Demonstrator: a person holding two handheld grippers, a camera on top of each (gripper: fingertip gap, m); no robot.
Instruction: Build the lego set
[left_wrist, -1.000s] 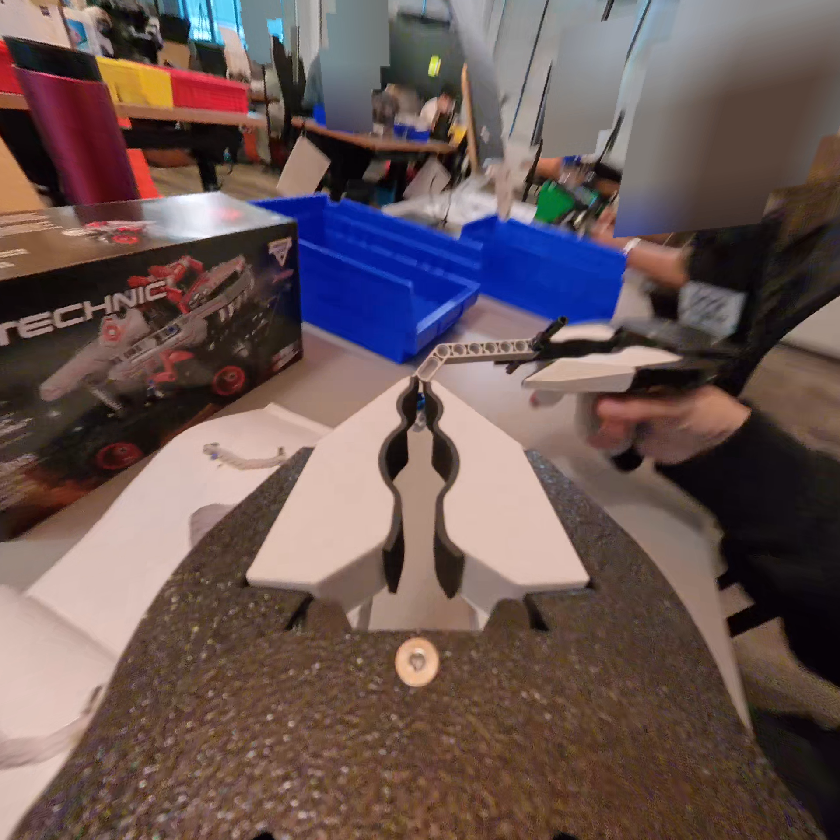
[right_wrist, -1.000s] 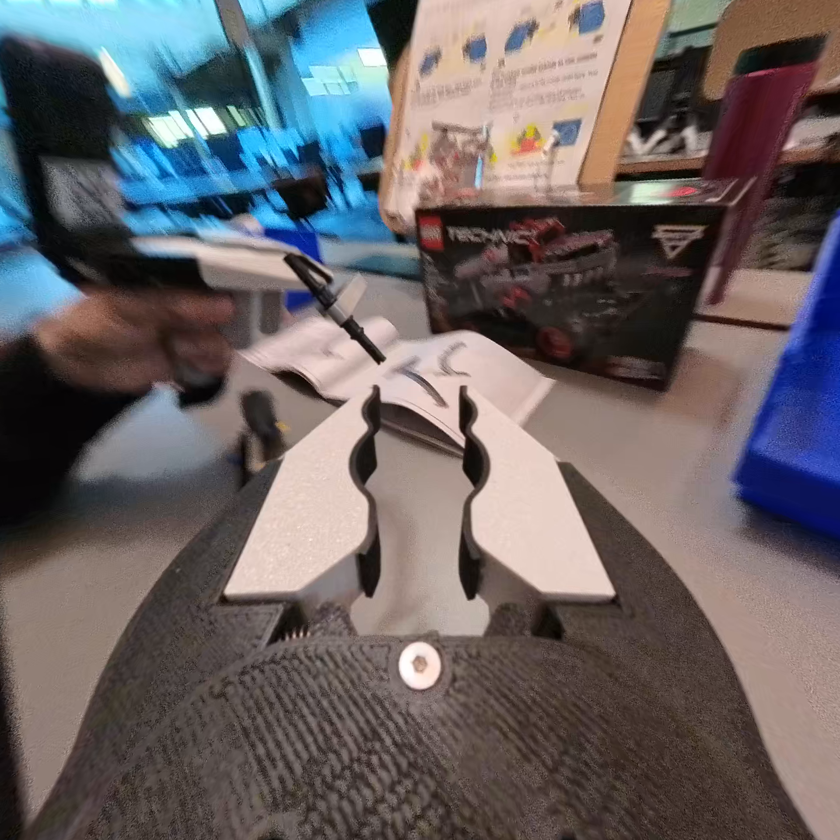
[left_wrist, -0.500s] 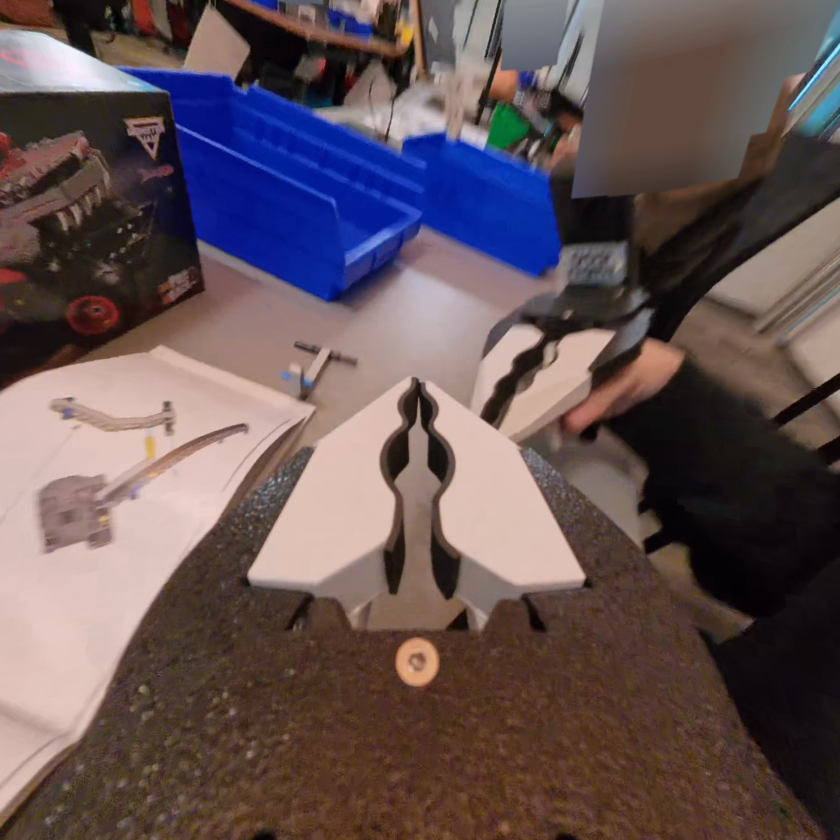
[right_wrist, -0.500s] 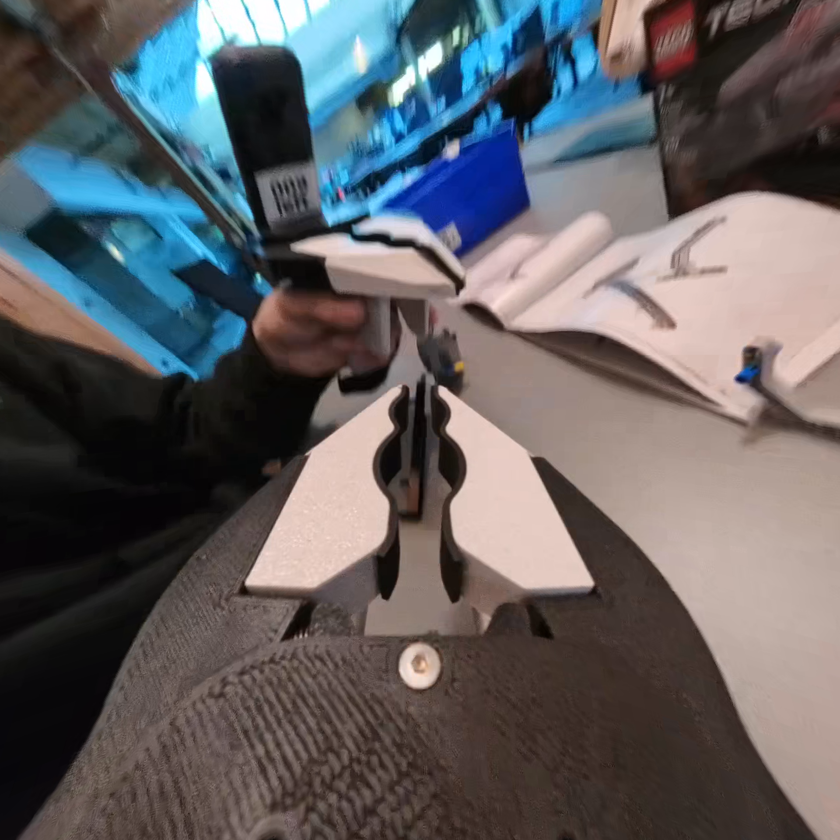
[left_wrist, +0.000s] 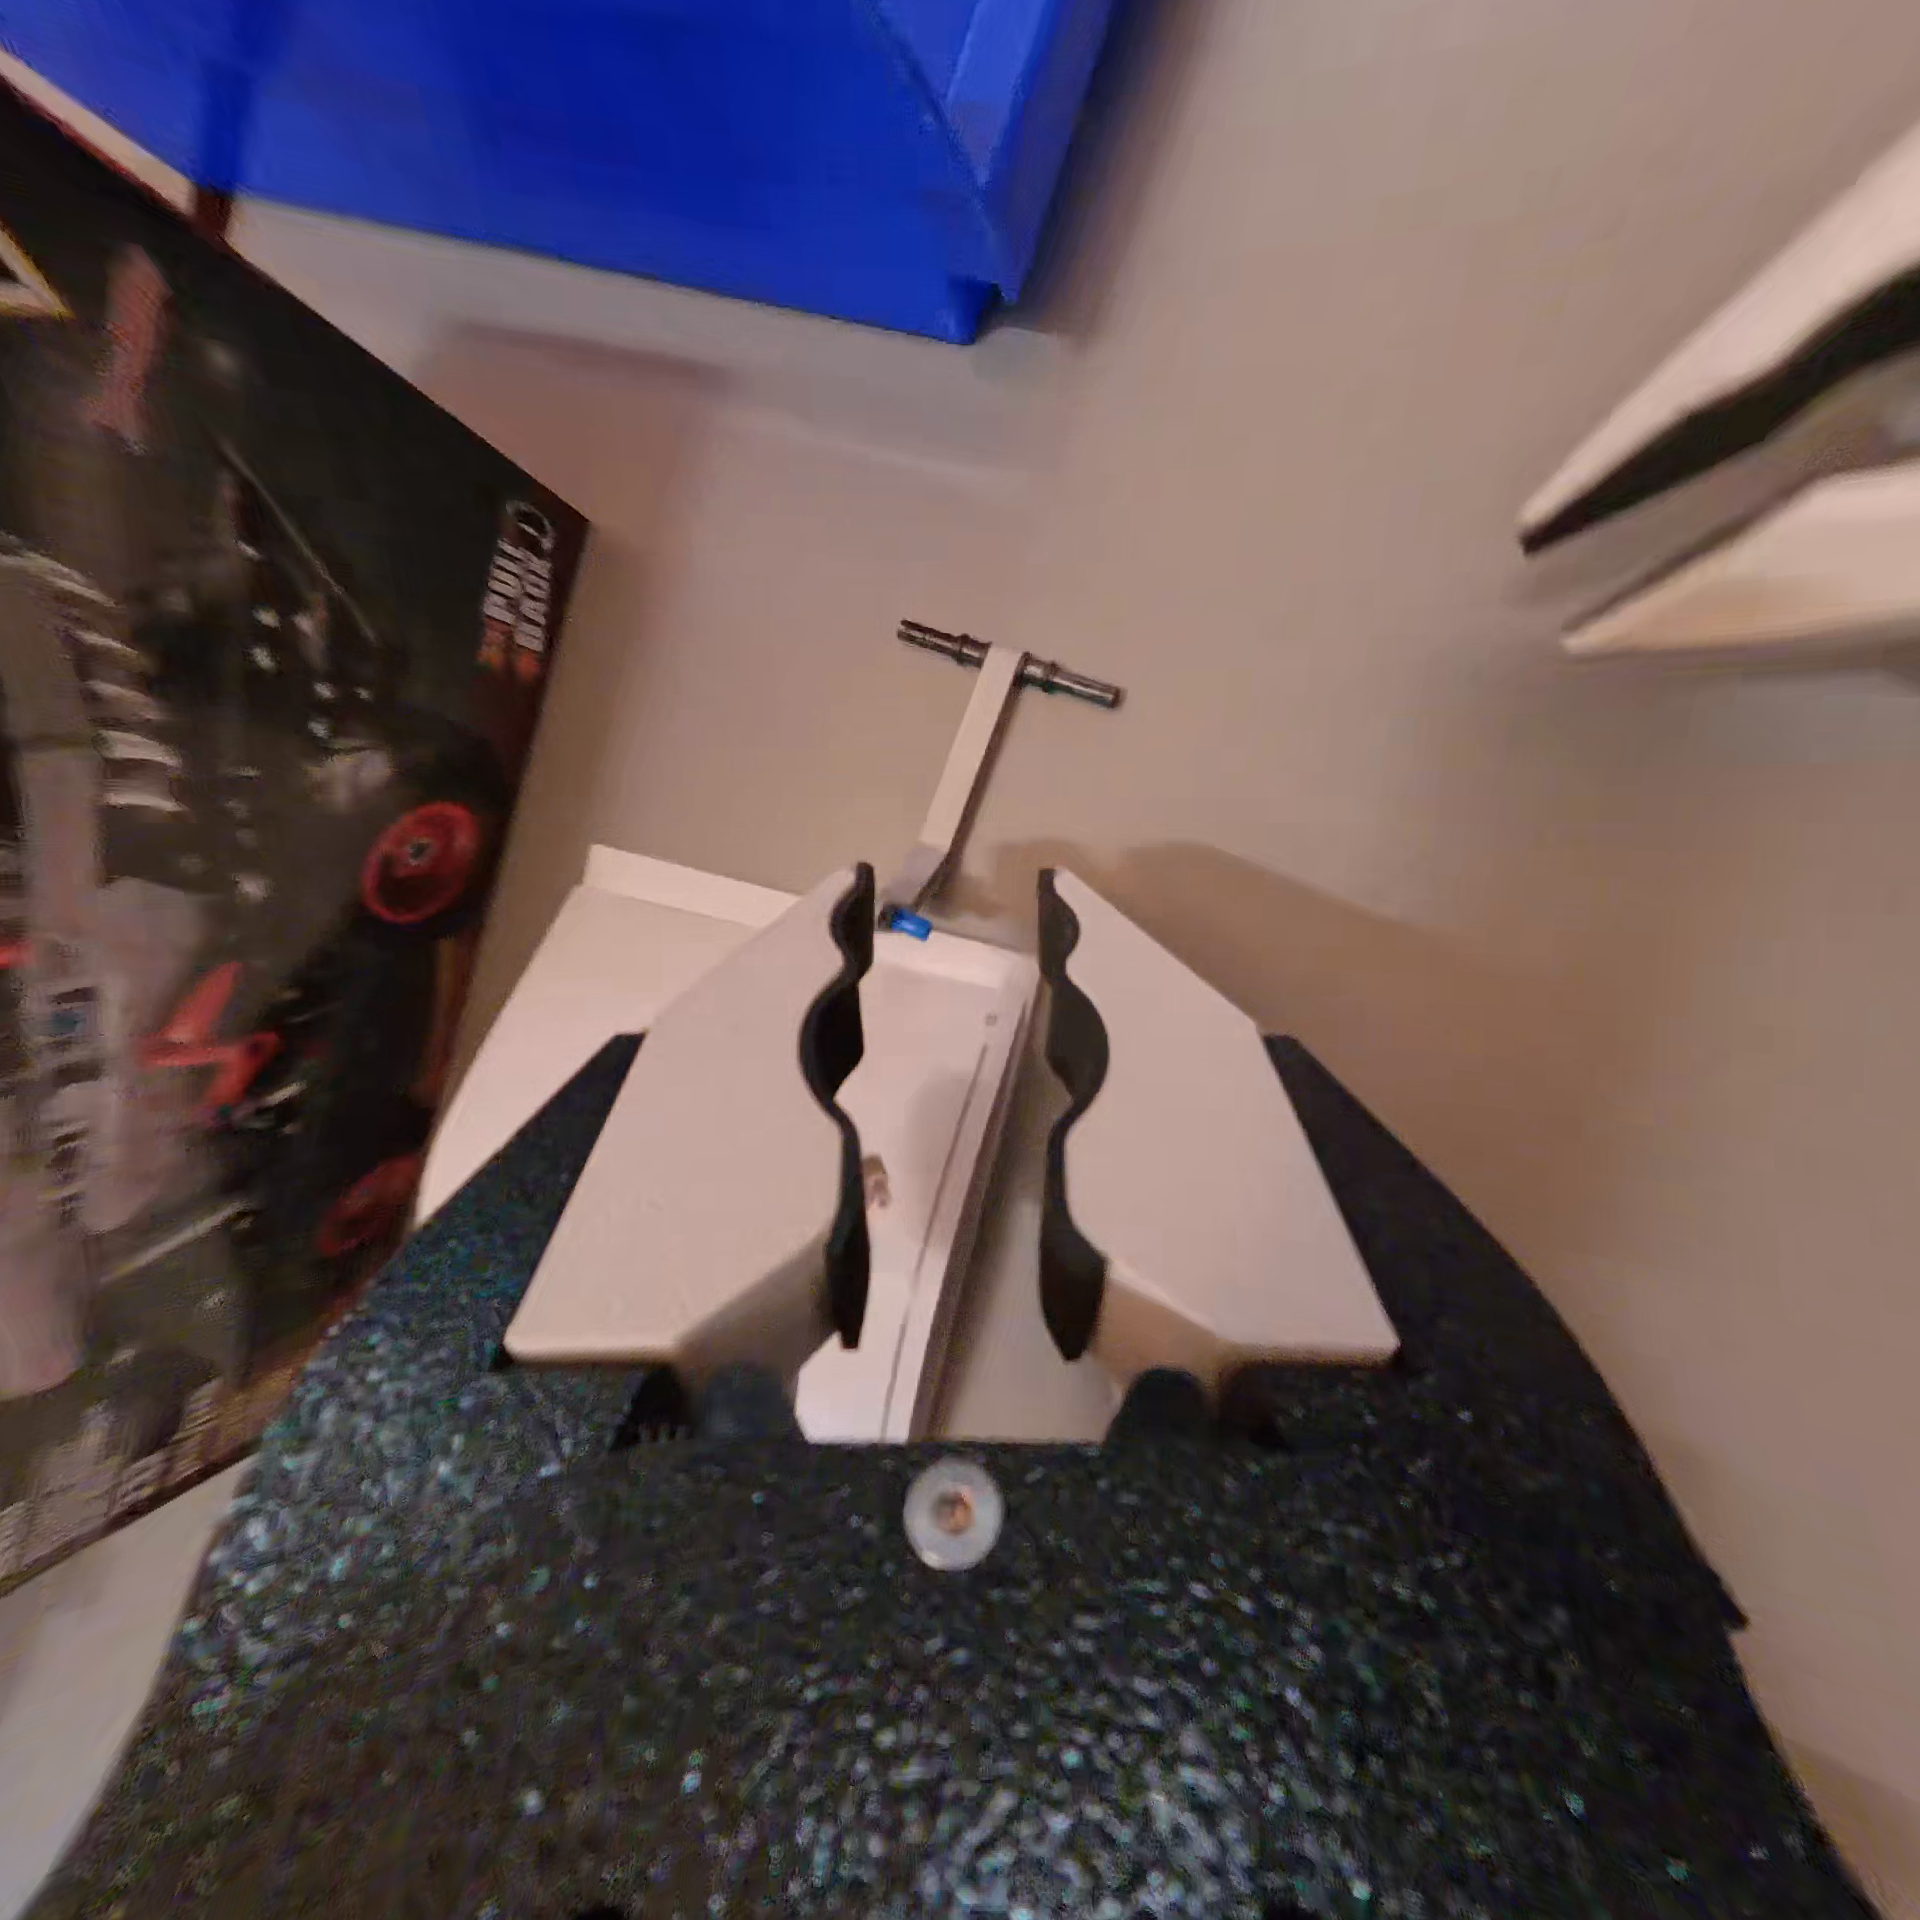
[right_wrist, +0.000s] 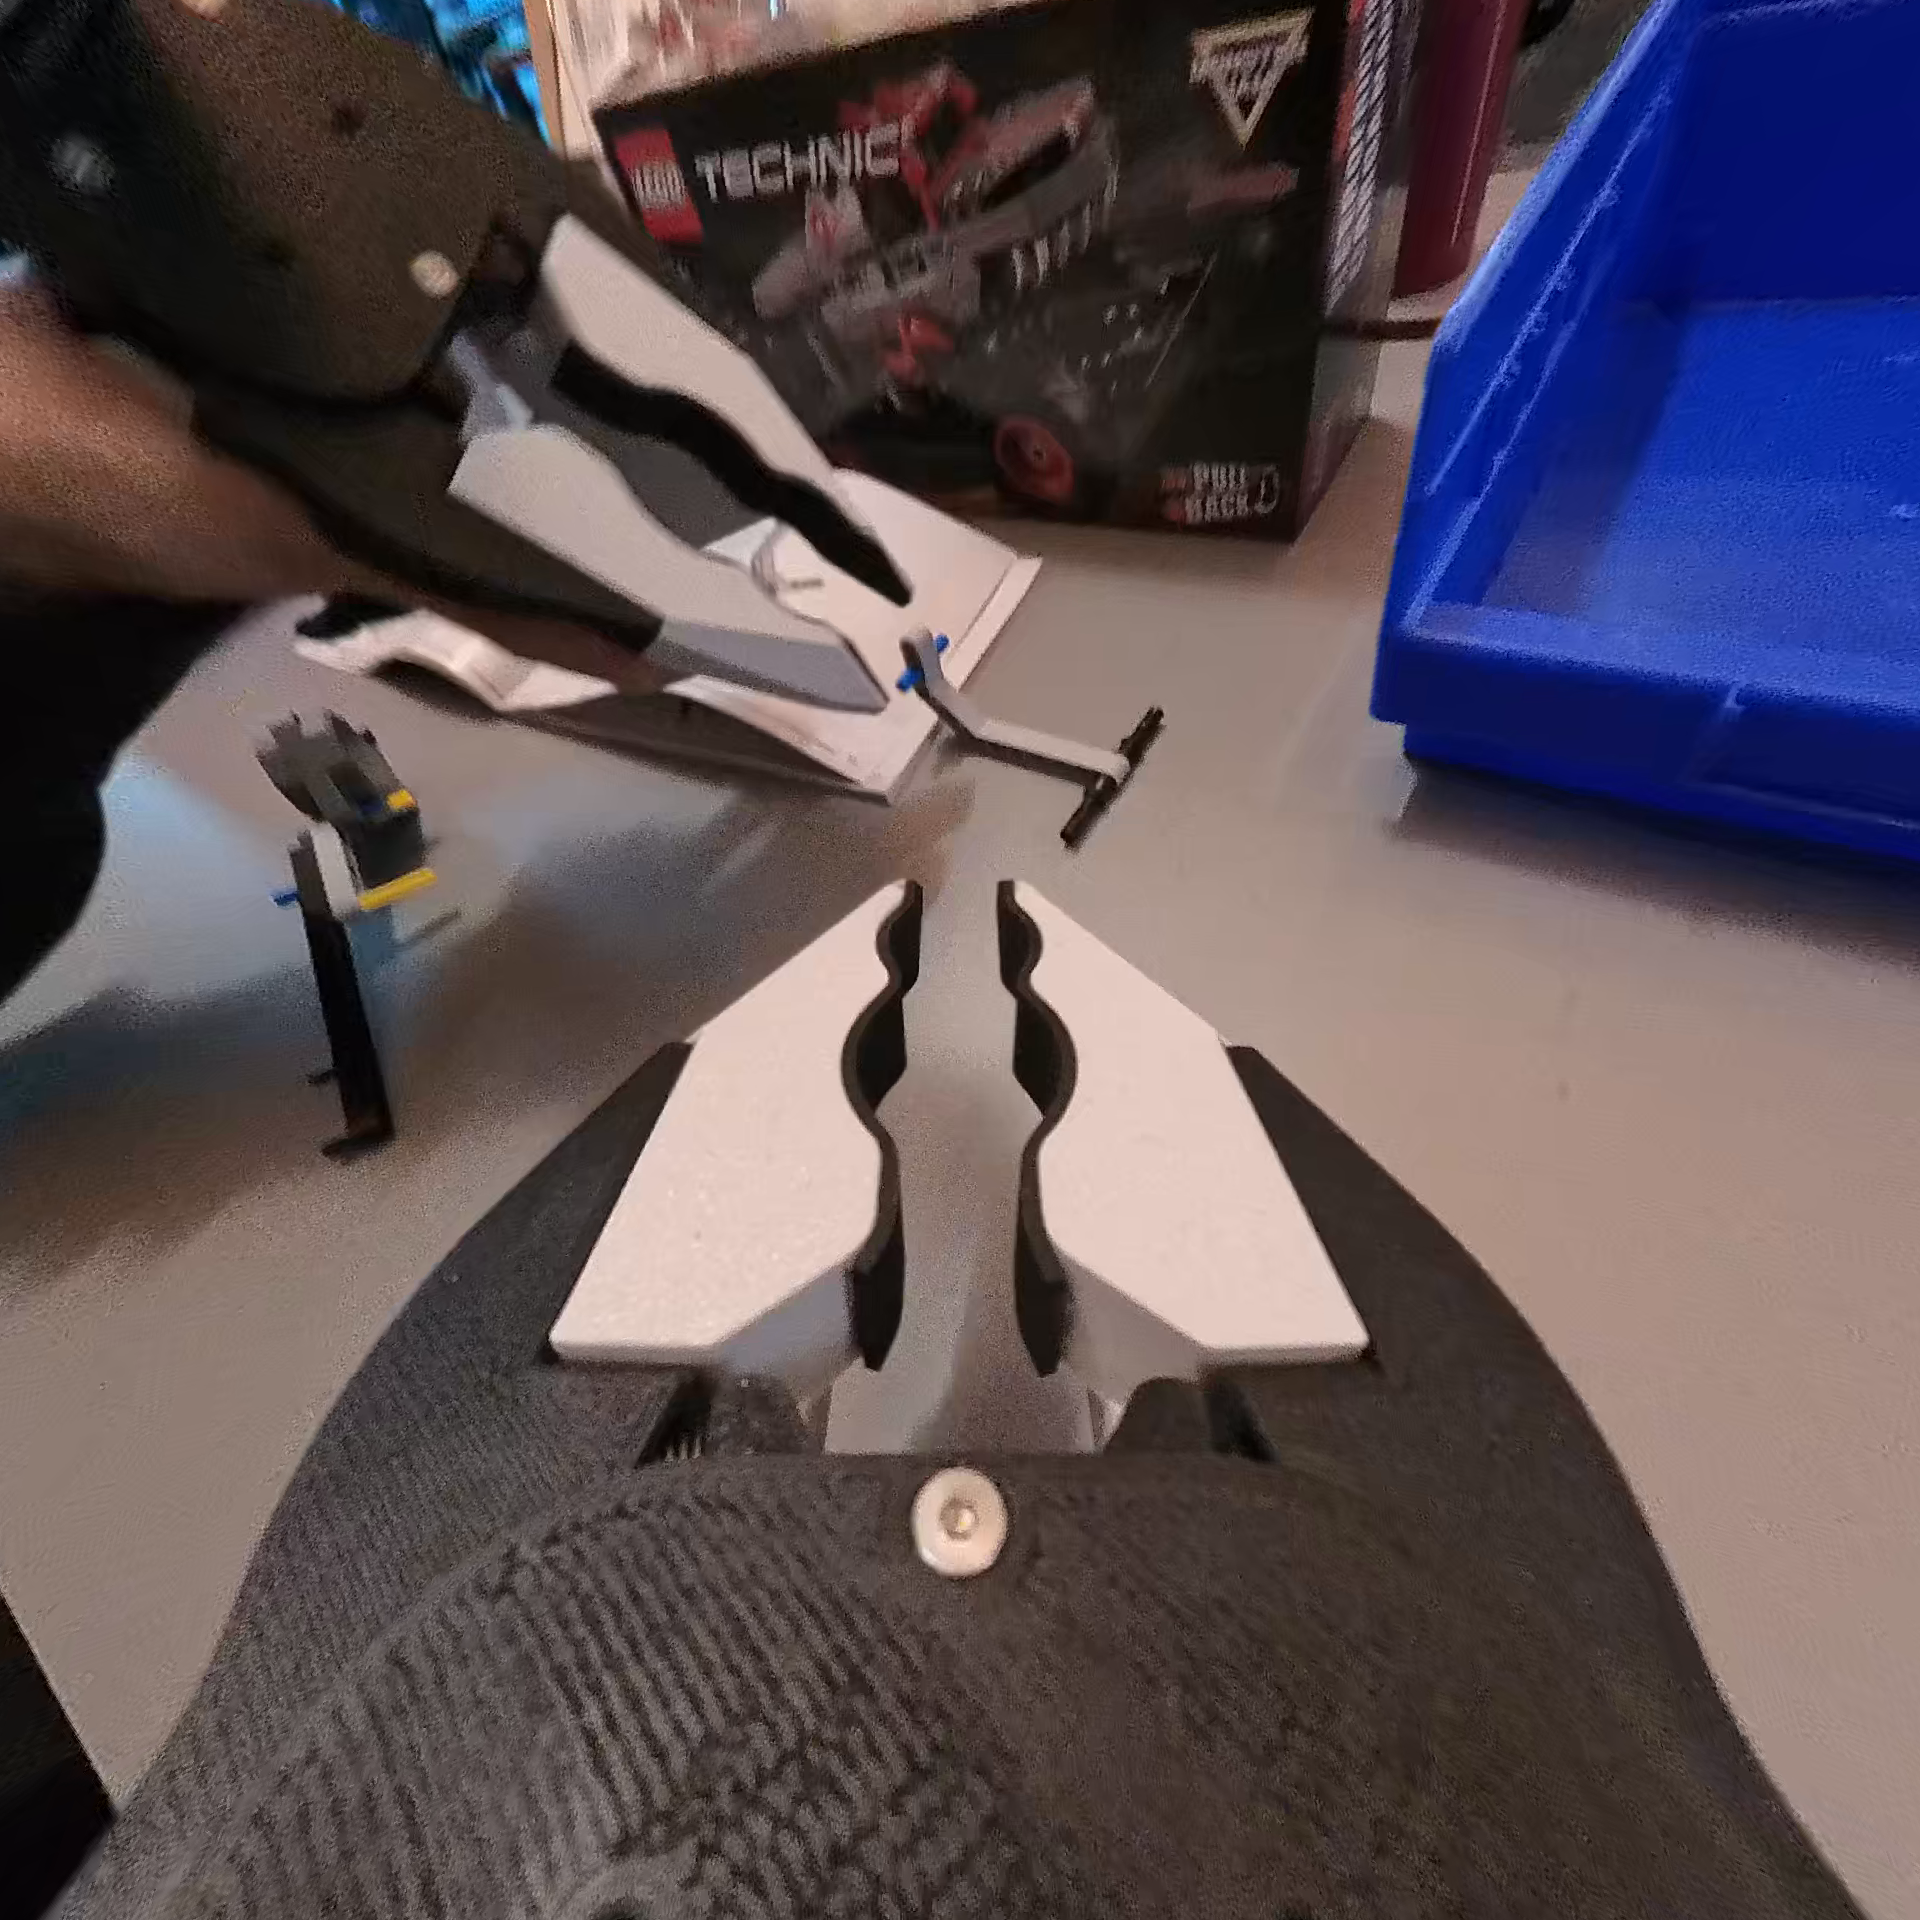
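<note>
A grey angled beam (left_wrist: 977, 769) lies on the table with a black axle (left_wrist: 1008, 660) through its far end and a blue pin (left_wrist: 909, 923) at its near end. Its near end rests against the corner of the instruction booklet (left_wrist: 623, 966). My left gripper (left_wrist: 951, 883) is open and empty, its tips just short of the blue pin. The right wrist view shows the same beam (right_wrist: 1013, 740), the left gripper (right_wrist: 888, 644) beside its pin end, and my right gripper (right_wrist: 958, 894), slightly open and empty, a little short of the axle (right_wrist: 1112, 774).
The black set box (right_wrist: 987, 260) stands behind the booklet (right_wrist: 966, 582). A blue bin (right_wrist: 1662, 520) sits at the right. A small grey, black and yellow sub-assembly (right_wrist: 343, 831) stands on the table at the left. The right gripper's fingers (left_wrist: 1766, 436) show at the left wrist view's right edge. The tips of one gripper are about 10 centimeters away from the tips of the other.
The beam, held up in my left gripper a second ago, now lies on the table. My left gripper has opened and come down to its pin end. My right gripper has swung round toward it.
</note>
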